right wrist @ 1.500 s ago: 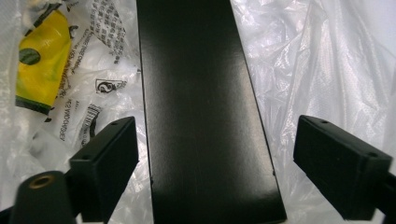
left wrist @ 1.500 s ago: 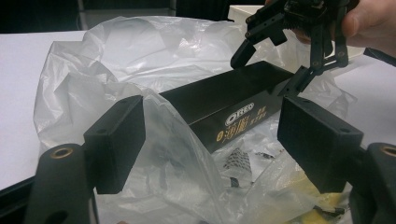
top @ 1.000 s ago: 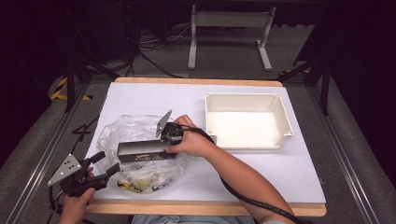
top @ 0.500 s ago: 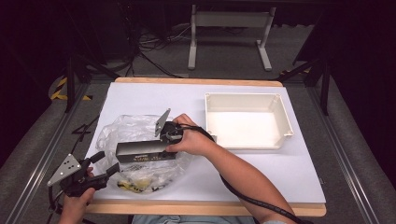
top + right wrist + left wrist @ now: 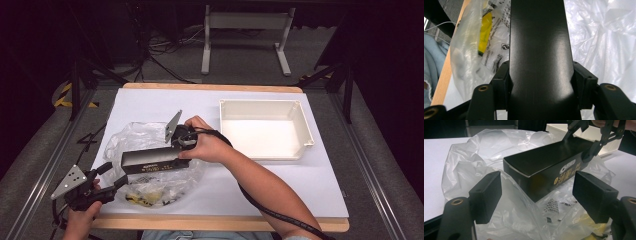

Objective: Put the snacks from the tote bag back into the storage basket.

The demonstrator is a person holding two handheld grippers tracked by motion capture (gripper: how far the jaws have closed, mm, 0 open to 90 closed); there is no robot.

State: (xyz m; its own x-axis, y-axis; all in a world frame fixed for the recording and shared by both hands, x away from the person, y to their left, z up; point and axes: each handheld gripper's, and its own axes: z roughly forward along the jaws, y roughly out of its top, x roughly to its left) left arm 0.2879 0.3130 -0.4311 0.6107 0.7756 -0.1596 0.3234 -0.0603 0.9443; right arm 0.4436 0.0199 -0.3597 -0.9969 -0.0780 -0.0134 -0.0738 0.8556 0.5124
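A lab or recording studio, by its look — the white surface (image 5: 150, 105) with a wooden edge stands alone on grey carpeted floor (image 5: 370, 165), hemmed by black curtains (image 5: 390, 45); loose cables (image 5: 160, 50) trail over the floor behind; a white metal stand (image 5: 245, 30) waits at the back; yellow-black hazard tape (image 5: 65, 95) marks the floor at left — nothing domestic.

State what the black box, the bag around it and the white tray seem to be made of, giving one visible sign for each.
Black box: probably glossy printed cardboard, with thin folded edges and sheen.
Bag: thin clear plastic film, crinkled and see-through.
White tray: likely rigid plastic, smooth matte walls with a moulded rim; not certain.
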